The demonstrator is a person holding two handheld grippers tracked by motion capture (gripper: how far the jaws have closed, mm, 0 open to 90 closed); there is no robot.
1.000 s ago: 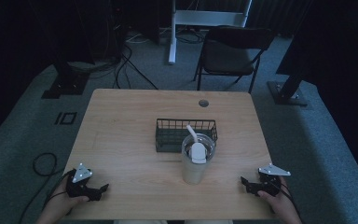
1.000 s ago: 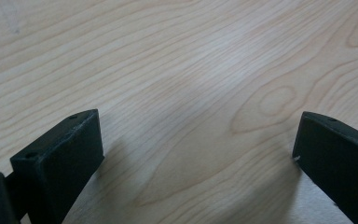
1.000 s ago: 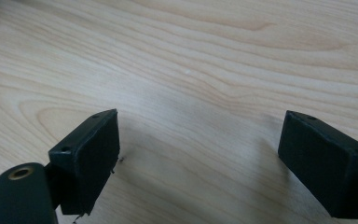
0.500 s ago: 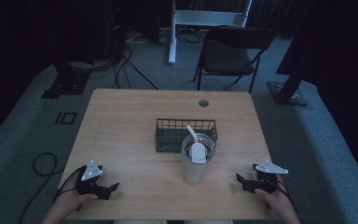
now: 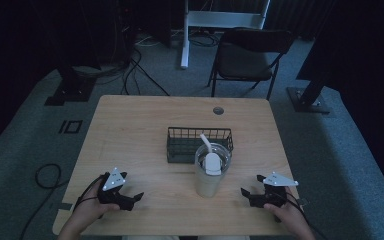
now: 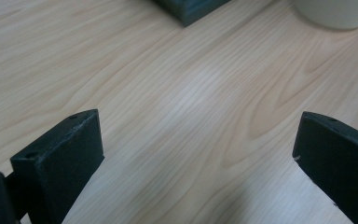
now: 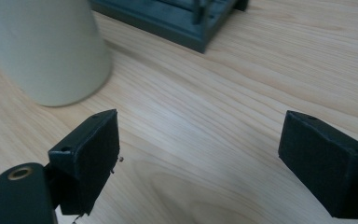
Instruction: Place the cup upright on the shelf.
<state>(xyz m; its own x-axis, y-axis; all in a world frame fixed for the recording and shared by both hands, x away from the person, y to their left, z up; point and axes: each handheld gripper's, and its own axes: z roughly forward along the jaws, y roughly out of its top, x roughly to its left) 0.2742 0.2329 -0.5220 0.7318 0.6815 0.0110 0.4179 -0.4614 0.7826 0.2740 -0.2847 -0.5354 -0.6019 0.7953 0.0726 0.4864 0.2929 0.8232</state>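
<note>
While both hand-held grippers (image 5: 139, 196) (image 5: 245, 192) wide apart

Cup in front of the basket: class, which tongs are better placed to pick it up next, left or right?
Probably right. The right tongs sit nearer the cup, which looms beside them in the right gripper view; the left tongs lie farther away. Both are open.
</note>
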